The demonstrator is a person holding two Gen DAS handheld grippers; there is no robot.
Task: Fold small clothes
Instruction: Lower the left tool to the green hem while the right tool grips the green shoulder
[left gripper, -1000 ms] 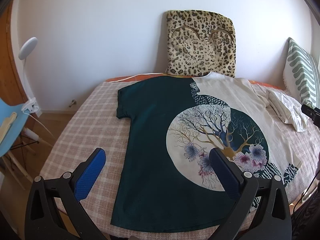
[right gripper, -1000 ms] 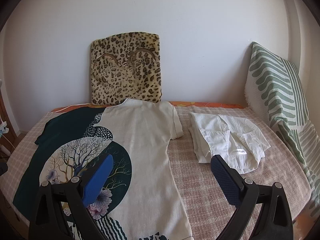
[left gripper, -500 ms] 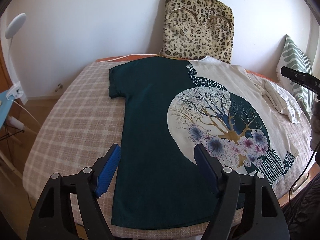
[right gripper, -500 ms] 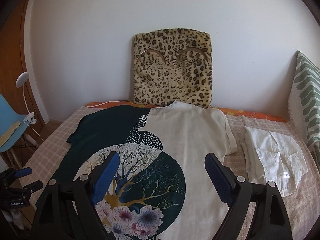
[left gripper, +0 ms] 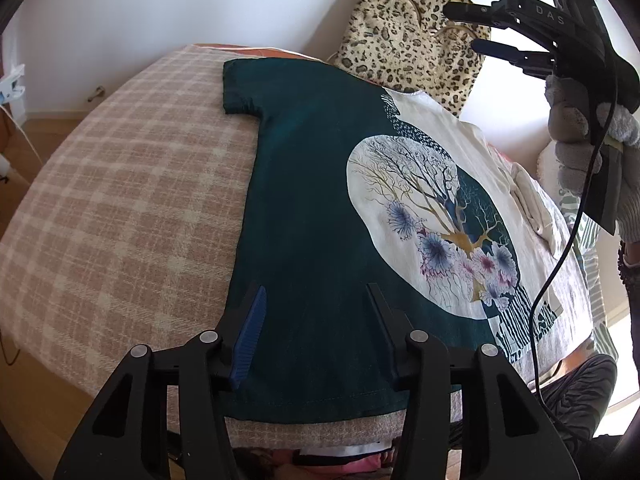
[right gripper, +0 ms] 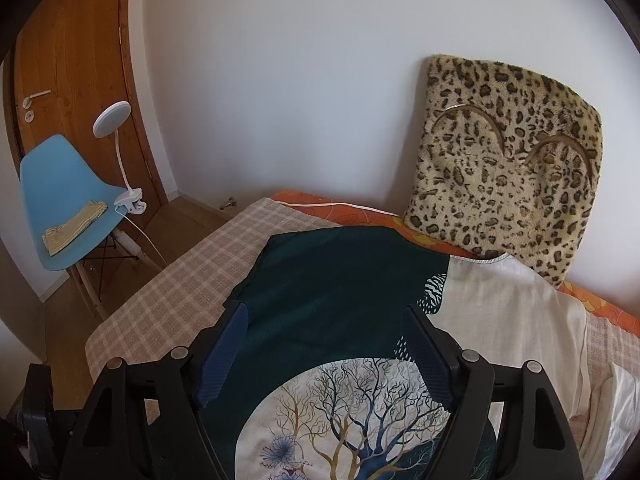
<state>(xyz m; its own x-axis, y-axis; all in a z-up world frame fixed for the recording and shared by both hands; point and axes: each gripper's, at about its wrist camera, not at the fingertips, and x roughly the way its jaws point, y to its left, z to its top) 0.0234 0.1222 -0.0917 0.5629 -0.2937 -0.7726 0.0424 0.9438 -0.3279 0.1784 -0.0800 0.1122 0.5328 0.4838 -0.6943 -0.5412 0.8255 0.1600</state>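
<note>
A dark green and cream T-shirt (left gripper: pixel 320 200) with a round tree-and-flower print lies flat on the checked bed cover (left gripper: pixel 120 200). My left gripper (left gripper: pixel 316 300) is open and empty, low over the shirt's dark green bottom hem near its left side. My right gripper (right gripper: pixel 324 320) is open and empty above the shirt's (right gripper: pixel 328 280) dark green shoulder, near the left sleeve. The right gripper also shows in the left wrist view (left gripper: pixel 468 28), held high at the far right.
A leopard-print cushion (right gripper: pixel 504 160) leans on the wall behind the collar. A folded white garment (left gripper: pixel 536 208) lies right of the shirt. A blue chair (right gripper: pixel 64 200) with a clip lamp (right gripper: pixel 116 136) stands left of the bed by a wooden door.
Both grippers have moved left and down toward the shirt's dark green side. The right gripper has swung over to the left shoulder; the left has dropped to the hem.
</note>
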